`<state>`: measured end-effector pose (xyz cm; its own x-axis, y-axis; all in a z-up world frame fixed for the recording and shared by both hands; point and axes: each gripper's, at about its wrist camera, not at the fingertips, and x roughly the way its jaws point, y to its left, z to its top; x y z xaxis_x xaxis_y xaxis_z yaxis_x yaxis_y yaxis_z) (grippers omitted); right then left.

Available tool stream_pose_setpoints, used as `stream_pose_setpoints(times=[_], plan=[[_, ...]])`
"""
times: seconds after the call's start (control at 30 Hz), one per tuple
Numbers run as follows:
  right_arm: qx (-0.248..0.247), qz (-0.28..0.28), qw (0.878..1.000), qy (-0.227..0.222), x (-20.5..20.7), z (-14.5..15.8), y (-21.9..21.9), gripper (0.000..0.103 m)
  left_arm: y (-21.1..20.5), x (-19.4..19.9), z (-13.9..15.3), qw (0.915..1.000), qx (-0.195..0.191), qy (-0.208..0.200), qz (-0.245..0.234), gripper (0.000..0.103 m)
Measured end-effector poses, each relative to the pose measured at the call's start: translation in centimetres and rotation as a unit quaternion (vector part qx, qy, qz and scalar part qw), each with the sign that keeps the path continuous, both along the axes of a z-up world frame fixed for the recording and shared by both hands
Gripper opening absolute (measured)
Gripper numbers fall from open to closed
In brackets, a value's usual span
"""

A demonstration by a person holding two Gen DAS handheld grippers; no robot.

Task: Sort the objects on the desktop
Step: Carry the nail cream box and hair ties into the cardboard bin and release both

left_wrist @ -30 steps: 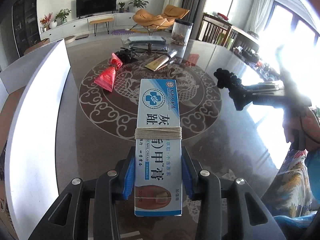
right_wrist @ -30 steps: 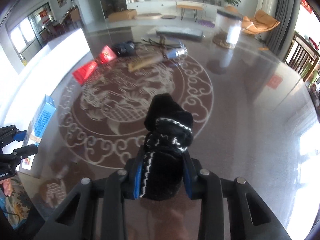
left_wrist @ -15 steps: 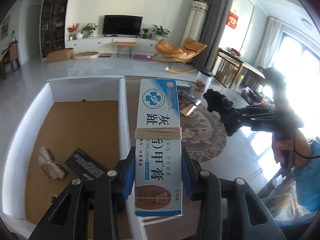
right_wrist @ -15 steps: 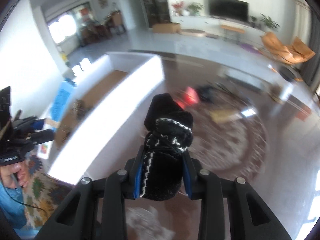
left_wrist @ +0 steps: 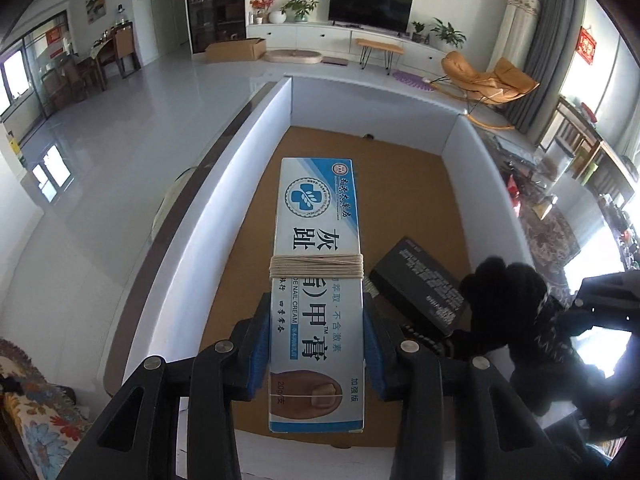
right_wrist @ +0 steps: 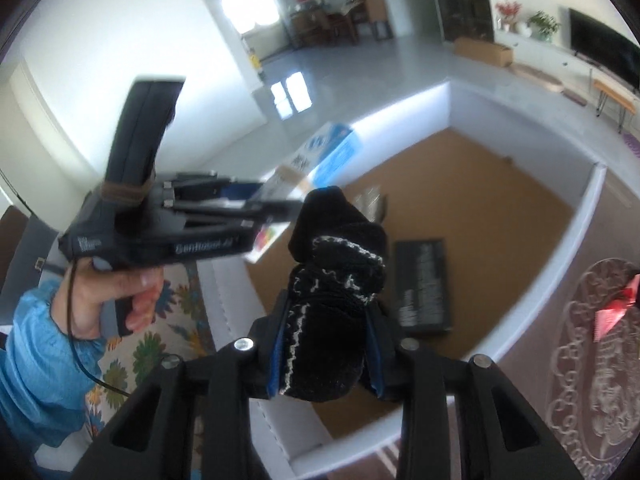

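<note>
My left gripper (left_wrist: 316, 344) is shut on a long blue and white nail cream box (left_wrist: 316, 264) bound with a band of string. It hangs over the white-walled storage box (left_wrist: 224, 184) with a brown cardboard floor. My right gripper (right_wrist: 326, 344) is shut on a rolled black sock with white flecks (right_wrist: 332, 292), above the same storage box (right_wrist: 576, 240). In the left wrist view the sock (left_wrist: 504, 308) shows at the right. In the right wrist view the left gripper's body (right_wrist: 160, 236), held by a hand, carries the cream box (right_wrist: 320, 156).
A flat black box (left_wrist: 420, 284) lies on the storage box floor, also seen as the black box (right_wrist: 424, 288) in the right view. A red packet (right_wrist: 612, 312) lies on the patterned dark table (right_wrist: 600, 360) to the right. A flowered cloth (right_wrist: 132, 360) lies below left.
Both grippers swung from above the patterned table to above the white storage box, still holding their things. The right gripper with the sock has come close beside the left one.
</note>
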<state>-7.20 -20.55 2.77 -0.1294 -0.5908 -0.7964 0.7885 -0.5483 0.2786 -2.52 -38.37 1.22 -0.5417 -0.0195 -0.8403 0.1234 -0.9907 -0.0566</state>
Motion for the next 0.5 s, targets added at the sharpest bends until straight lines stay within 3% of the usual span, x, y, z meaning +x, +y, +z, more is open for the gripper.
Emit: stream_pose_setpoints(times=[0.07, 0.1, 0.17, 0.23, 0.37, 0.5], plan=[[0.022, 0.01, 1.0, -0.02, 0.3, -2.1, -1.6, 0.04, -0.6, -0.2, -1.3, 0.9998, -0.003, -0.02, 0.009, 0.041], [0.037, 0.008, 0.999, -0.033, 0.2, -3.5, -2.1, 0.048, -0.7, -0.1, -2.1, 0.9992, -0.008, -0.035, 0.016, 0.041], [0.037, 0.003, 0.998, -0.045, 0.1, -4.4, -2.2, 0.103, -0.9, -0.7, -3.5, 0.9977, -0.017, -0.06, 0.025, 0.051], [0.02, -0.005, 0.999, -0.045, -0.1, -4.2, -1.4, 0.103, -1.0, -0.4, -3.9, 0.9974, -0.026, -0.06, 0.033, 0.077], [-0.023, -0.025, 0.999, -0.019, 0.1, -2.1, 2.2, 0.103, -0.4, 0.4, -2.1, 0.9966, -0.054, -0.022, 0.057, 0.081], [-0.048, -0.106, 0.992, 0.057, -0.1, -0.2, 10.0, 0.103, 2.6, 1.2, 2.0, 0.9978, -0.032, 0.044, 0.039, 0.081]])
